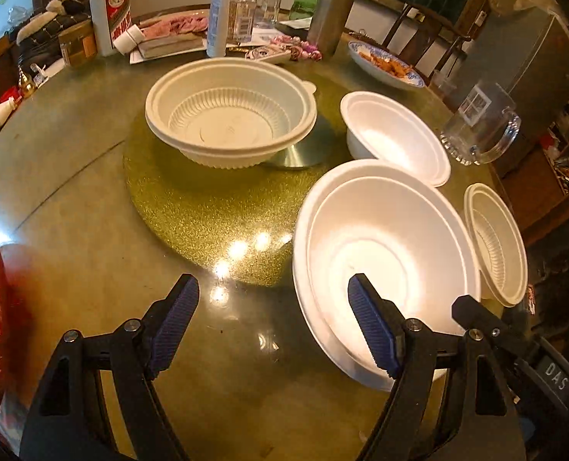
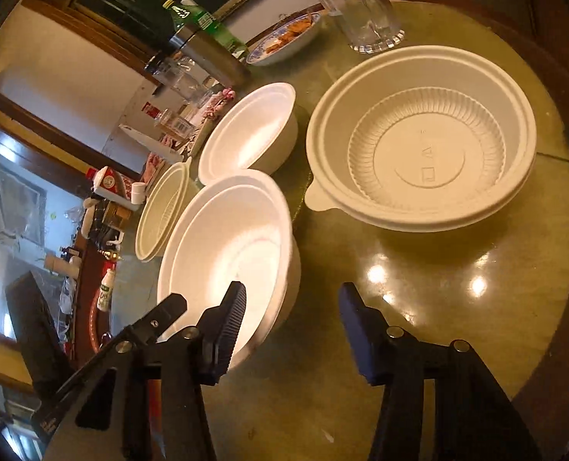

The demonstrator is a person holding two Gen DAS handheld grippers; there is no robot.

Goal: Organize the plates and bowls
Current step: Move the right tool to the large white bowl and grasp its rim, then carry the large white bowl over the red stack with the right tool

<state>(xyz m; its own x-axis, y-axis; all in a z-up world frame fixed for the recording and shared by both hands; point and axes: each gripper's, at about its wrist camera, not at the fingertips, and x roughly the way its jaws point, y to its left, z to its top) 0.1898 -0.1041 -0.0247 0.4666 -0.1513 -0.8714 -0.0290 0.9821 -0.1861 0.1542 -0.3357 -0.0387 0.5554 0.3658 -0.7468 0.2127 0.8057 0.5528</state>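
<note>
Both grippers tilt down over the table, jaws apart on either side of a stacked foam bowl's near rim.

In the left wrist view, the left gripper (image 1: pixel 273 309) stands wide, its right finger (image 1: pixel 375 330) over the rim of the stacked foam bowls (image 1: pixel 384 238) at lower right, its left finger over bare table (image 1: pixel 73 176). In the right wrist view, the right gripper (image 2: pixel 292 319) is rolled and narrower, its left pad over the same bowls, pinching nothing visible. The ribbed plastic bowls (image 1: pixel 230 115) sit at upper centre on a gold disc (image 1: pixel 192 215); another ribbed stack (image 2: pixel 423 138) fills the upper right.
</note>
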